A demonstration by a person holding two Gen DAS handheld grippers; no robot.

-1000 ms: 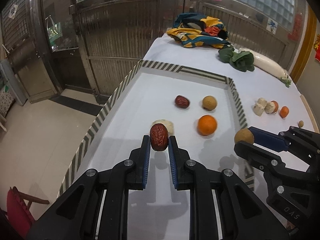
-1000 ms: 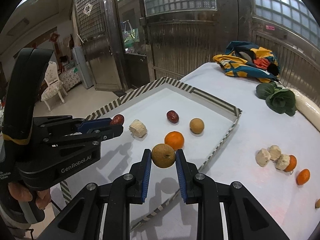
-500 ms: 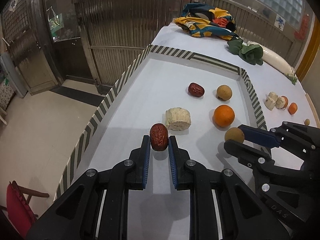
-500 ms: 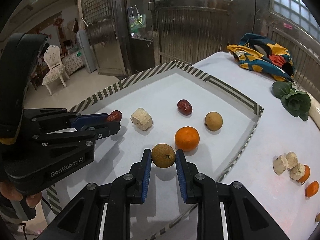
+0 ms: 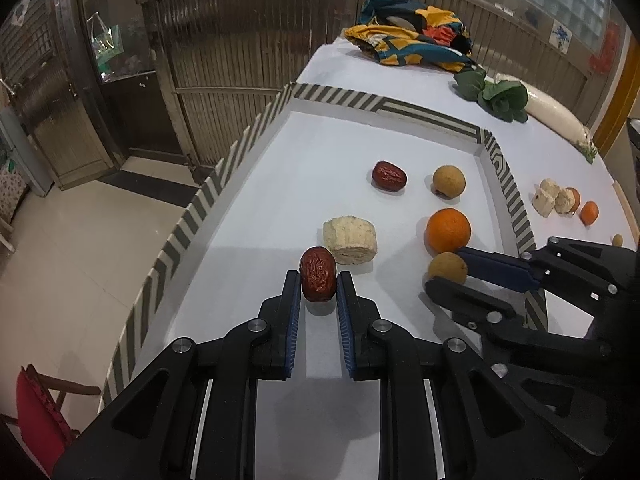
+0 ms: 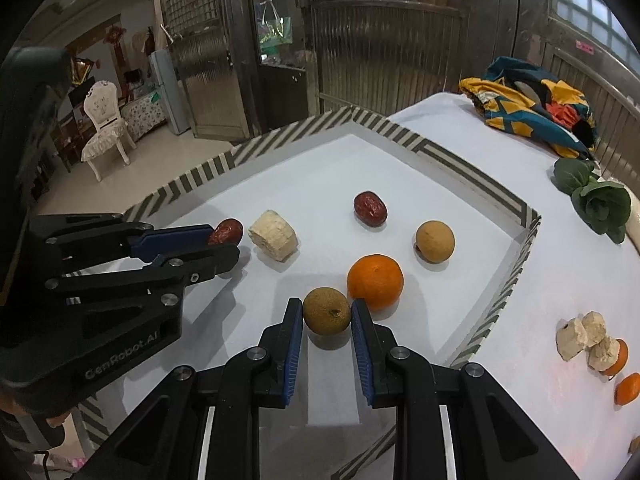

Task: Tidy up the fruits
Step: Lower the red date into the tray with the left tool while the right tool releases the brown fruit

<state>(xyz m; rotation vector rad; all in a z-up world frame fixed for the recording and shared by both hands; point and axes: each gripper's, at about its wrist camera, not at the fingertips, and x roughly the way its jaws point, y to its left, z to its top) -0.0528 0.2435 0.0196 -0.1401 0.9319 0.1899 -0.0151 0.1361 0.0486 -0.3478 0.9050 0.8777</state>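
- Since a second ago both claws have come lower and further into the striped-border tray (image 5: pixel 504 184); the fruits look close to set-down, so release seems next.
- The left claw (image 5: pixel 318 280) is narrowed onto a red jujube (image 5: pixel 318 274), just beside the pale corn-like chunk (image 5: pixel 350 240) and low over the tray floor.
- The right claw (image 6: pixel 326 314) clamps a brown longan (image 6: pixel 327 311), just beside the orange (image 6: pixel 375 281).
- A second jujube (image 6: pixel 370 208) and a second longan (image 6: pixel 435 241) already lie in the tray.
- More fruit pieces (image 6: pixel 592 344) wait on the table (image 6: pixel 520 360) outside.
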